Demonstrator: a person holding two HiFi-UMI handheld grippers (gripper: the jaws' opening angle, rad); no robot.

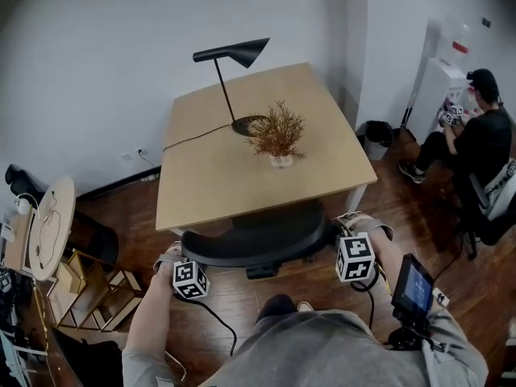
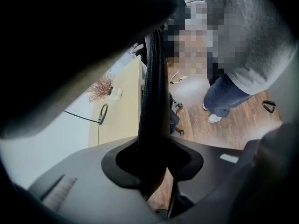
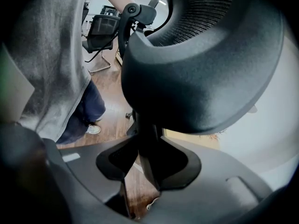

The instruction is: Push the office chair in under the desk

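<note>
The black office chair [image 1: 250, 244] stands at the near edge of the light wooden desk [image 1: 201, 180], its curved backrest facing me and its seat hidden under the desktop. My left gripper [image 1: 179, 260] grips the backrest's left end, and my right gripper [image 1: 343, 230] grips its right end. In the left gripper view the backrest's thin mesh edge [image 2: 154, 78] runs down between the jaws of that gripper [image 2: 152, 160]. The right gripper view has the padded backrest rim [image 3: 196, 78] filling the upper frame, with its edge caught in the gripper [image 3: 149, 160].
On the desk stand a black lamp [image 1: 230, 55] and a dried plant [image 1: 278, 131]. A wooden rack [image 1: 89, 289] sits at my left. At the right a person [image 1: 476, 135] sits on another chair, past a dark bin [image 1: 376, 135]. A small screen [image 1: 413, 289] hangs at my right side.
</note>
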